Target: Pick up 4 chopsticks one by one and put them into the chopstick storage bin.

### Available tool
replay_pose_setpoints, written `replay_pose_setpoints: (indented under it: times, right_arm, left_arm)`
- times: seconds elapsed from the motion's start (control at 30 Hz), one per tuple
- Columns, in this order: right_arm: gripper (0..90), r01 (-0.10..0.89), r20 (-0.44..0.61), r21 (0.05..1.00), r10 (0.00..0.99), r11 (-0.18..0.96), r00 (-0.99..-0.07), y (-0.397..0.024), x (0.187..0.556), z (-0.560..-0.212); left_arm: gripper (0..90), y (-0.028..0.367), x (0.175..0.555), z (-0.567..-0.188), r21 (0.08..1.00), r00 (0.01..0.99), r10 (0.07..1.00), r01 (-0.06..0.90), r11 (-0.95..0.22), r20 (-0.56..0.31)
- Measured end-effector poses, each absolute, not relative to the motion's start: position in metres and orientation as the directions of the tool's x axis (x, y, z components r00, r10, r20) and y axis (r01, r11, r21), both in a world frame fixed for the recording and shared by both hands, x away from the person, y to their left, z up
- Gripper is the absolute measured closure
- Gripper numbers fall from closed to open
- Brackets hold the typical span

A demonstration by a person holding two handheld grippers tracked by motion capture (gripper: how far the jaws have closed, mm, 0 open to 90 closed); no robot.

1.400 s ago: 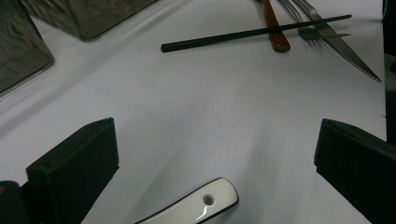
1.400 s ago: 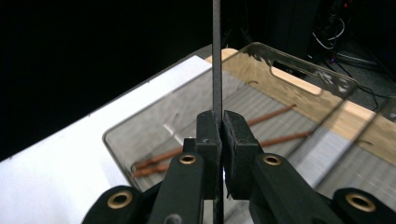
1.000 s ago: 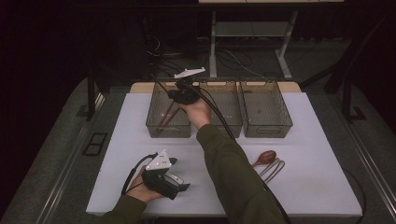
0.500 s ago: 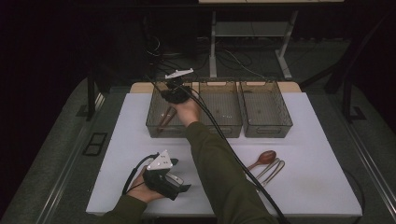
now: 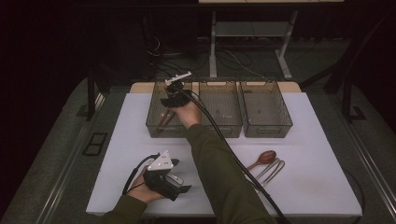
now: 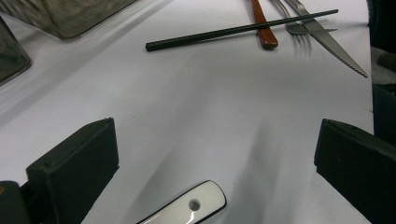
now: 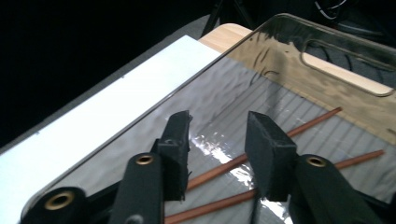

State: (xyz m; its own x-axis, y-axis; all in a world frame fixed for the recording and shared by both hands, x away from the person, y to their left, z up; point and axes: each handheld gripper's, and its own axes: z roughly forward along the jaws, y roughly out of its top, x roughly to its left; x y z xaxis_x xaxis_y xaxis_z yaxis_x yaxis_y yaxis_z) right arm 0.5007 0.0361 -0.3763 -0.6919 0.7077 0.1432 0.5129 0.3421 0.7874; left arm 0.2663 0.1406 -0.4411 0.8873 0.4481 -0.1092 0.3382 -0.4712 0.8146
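My right gripper hangs inside the left clear bin. Its jaws have just been opening and now stand apart. Two brown chopsticks lie on the bin floor; one passes under the gap, and no pad presses on it. My left gripper rests at the table's front left, jaws wide open. A white handle with a hole lies on the table between its jaws, untouched.
Two more clear bins stand to the right of the first. A wooden spoon, black chopstick, fork and serrated knife lie on the white table.
The right gripper has moved left and down into the left bin, and its jaws have parted. The left hand has stayed where it was.
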Motion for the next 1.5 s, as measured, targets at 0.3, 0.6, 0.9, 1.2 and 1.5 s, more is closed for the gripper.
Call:
replay_pose_setpoints:
  times: [0.3,0.6,0.9,1.2,1.5]
  right_arm:
    - [50.4,0.484,0.130,0.792,0.673,0.371,-0.729,0.020,0.488,-0.358]
    - [45.3,0.469,0.146,0.800,0.638,0.374,-0.756,-0.016,0.466,-0.346]
    - [40.0,0.455,0.133,0.797,0.620,0.396,-0.773,-0.063,0.442,-0.341]
    - [39.9,0.434,0.136,0.819,0.608,0.376,-0.782,-0.107,0.420,-0.338]
    - [39.8,0.428,0.134,0.812,0.587,0.397,-0.798,-0.134,0.397,-0.347]
  left_arm:
    - [0.0,0.141,0.266,-0.441,0.815,0.888,0.448,0.336,-0.471,-0.107]
    - [0.0,0.141,0.266,-0.441,0.813,0.888,0.450,0.332,-0.477,-0.099]
    - [0.0,0.141,0.266,-0.441,0.809,0.888,0.449,0.334,-0.483,-0.099]
    - [0.0,0.142,0.266,-0.442,0.811,0.880,0.462,0.348,-0.471,-0.110]
    - [0.0,0.143,0.266,-0.442,0.809,0.873,0.472,0.362,-0.464,-0.120]
